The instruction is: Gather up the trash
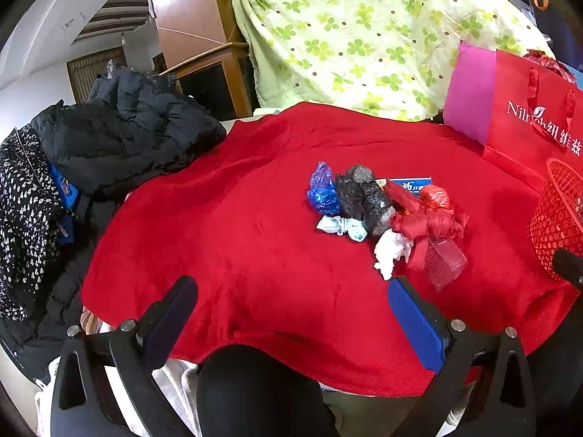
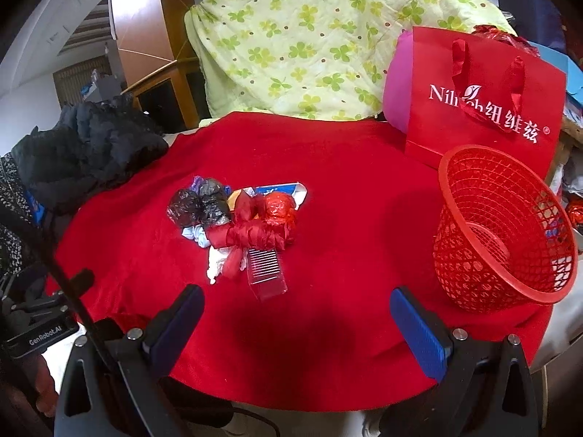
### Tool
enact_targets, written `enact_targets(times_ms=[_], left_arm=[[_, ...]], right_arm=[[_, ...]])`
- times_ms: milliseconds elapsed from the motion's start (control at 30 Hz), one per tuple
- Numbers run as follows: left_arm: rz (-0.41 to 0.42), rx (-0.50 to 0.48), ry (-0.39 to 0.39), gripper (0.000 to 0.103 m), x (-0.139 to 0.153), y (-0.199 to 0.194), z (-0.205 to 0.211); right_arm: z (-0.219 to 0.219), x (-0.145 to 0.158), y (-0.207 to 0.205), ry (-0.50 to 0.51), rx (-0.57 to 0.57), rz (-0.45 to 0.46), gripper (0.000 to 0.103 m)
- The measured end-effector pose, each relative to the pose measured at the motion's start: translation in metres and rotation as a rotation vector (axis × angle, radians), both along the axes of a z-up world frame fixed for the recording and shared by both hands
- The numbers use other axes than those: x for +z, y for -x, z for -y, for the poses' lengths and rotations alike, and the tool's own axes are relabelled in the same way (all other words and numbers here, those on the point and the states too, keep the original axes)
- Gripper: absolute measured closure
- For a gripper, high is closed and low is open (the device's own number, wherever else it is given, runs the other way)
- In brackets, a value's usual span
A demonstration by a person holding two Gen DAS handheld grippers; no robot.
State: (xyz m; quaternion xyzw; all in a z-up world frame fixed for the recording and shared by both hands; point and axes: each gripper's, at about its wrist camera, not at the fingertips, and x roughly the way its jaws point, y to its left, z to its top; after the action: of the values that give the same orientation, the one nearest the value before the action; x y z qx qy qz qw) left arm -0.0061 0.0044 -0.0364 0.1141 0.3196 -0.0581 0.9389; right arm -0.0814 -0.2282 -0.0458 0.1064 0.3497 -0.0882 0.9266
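A pile of trash lies mid-table on the red cloth (image 1: pixel 237 247): a blue plastic bag (image 1: pixel 322 191), black crumpled bags (image 1: pixel 360 196), a white tissue (image 1: pixel 391 251), a red ribbon bow (image 1: pixel 430 225), a red foil ball (image 1: pixel 435 196) and a clear comb-like piece (image 1: pixel 446 258). The same pile shows in the right wrist view (image 2: pixel 237 218). A red mesh basket (image 2: pixel 506 233) stands tilted at the right. My left gripper (image 1: pixel 291 302) is open and empty, short of the pile. My right gripper (image 2: pixel 297 309) is open and empty, just short of the comb piece (image 2: pixel 267 273).
Black jackets (image 1: pixel 127 134) are heaped at the table's left. A red paper gift bag (image 2: pixel 484 102) and a pink cushion (image 1: pixel 470 102) stand at the back right. A green clover quilt (image 1: pixel 364 36) rises behind. The near table edge lies just beneath both grippers.
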Motion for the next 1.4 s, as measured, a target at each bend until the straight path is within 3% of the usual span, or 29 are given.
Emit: enact_targets(times_ms=[1100,1400], left_arm=[[-0.075,0.014,-0.020,0.000,-0.030,-0.021,-0.006],[-0.116,0.027,-0.041,0.000,-0.049,-0.037,-0.007]], right_arm=[[-0.010,-0.020,-0.023,-0.043,0.056,-0.021,0.000],[-0.009,-0.049,-0.055,-0.087,0.115,-0.073,0.000]])
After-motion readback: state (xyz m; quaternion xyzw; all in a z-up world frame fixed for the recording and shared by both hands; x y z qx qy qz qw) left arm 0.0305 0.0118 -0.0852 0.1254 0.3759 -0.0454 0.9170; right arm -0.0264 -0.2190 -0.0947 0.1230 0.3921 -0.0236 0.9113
